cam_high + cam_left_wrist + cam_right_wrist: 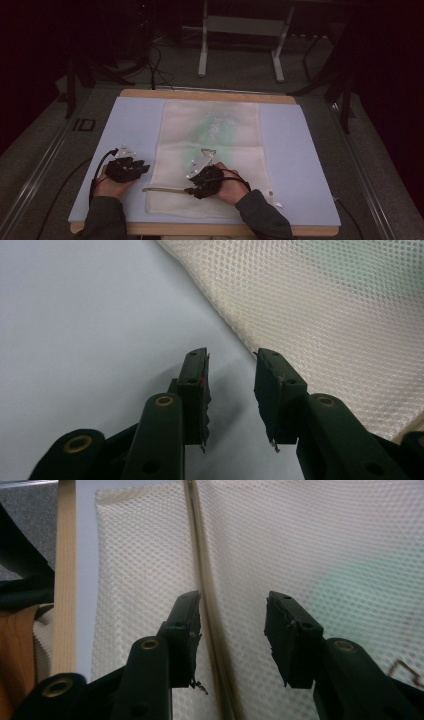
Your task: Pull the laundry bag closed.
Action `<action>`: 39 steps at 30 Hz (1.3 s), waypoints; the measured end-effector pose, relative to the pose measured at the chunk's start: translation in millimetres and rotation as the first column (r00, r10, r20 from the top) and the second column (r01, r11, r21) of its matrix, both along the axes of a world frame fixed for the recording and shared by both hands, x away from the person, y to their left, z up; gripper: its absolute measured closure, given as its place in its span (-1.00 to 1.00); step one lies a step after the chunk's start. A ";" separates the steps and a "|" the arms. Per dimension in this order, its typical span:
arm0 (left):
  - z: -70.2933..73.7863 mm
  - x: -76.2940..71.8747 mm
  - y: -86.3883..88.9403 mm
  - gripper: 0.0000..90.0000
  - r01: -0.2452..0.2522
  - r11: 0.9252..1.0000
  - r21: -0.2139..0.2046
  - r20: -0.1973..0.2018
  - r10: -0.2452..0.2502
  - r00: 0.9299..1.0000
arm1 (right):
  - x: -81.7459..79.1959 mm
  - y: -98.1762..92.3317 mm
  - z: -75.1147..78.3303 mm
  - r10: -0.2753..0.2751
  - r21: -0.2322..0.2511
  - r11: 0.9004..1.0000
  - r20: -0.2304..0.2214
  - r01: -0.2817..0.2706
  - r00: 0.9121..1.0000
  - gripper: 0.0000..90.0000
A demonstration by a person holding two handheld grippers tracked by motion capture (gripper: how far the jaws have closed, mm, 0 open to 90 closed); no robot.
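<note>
A cream mesh laundry bag (210, 155) lies flat on the pale blue surface (135, 125), with something green showing faintly through its netting.

The right gripper (192, 186) hovers low over the near part of the bag. Its jaws stand apart with nothing clamped between them. In the right gripper view the bag's zipper seam (202, 585) runs straight away from the jaws, starting in the gap between them, closer to the left jaw than to the right one. Mesh lies under and ahead of both jaws; beyond the left jaw the bag's edge, a strip of blue surface and the wooden rim of the table (65, 580) follow one after another. The green patch (360, 595) sits ahead of the right jaw.

The left gripper (142, 165) rests over bare surface just beside the bag's left edge. Its jaws are also apart and empty. In the left gripper view, the bag's edge (220, 325) runs diagonally just ahead of the jaws, passing close by the tip of the right jaw, with mesh beyond it and plain surface under the left jaw.
</note>
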State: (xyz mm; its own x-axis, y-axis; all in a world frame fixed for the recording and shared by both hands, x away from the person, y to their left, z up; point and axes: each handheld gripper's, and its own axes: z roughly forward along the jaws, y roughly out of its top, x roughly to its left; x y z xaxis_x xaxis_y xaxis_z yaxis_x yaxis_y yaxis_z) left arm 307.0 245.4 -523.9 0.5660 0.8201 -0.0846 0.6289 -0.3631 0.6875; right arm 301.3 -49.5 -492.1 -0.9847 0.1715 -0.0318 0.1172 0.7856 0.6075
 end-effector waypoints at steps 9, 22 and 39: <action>-0.3 0.2 -1.7 0.47 0.002 1.000 -0.002 -0.003 -0.002 1.000 | -0.5 16.7 0.8 0.031 -0.004 1.000 -0.007 -0.031 1.000 0.34; 0.0 0.4 -1.5 0.47 0.002 1.000 -0.005 -0.002 -0.002 1.000 | -2.0 39.8 2.7 0.056 0.005 0.998 -0.006 -0.056 0.998 0.54; 0.4 1.2 -2.4 0.47 0.010 1.000 -0.008 -0.002 -0.010 1.000 | -3.7 70.9 -3.8 0.083 0.001 0.997 -0.004 -0.083 0.997 0.62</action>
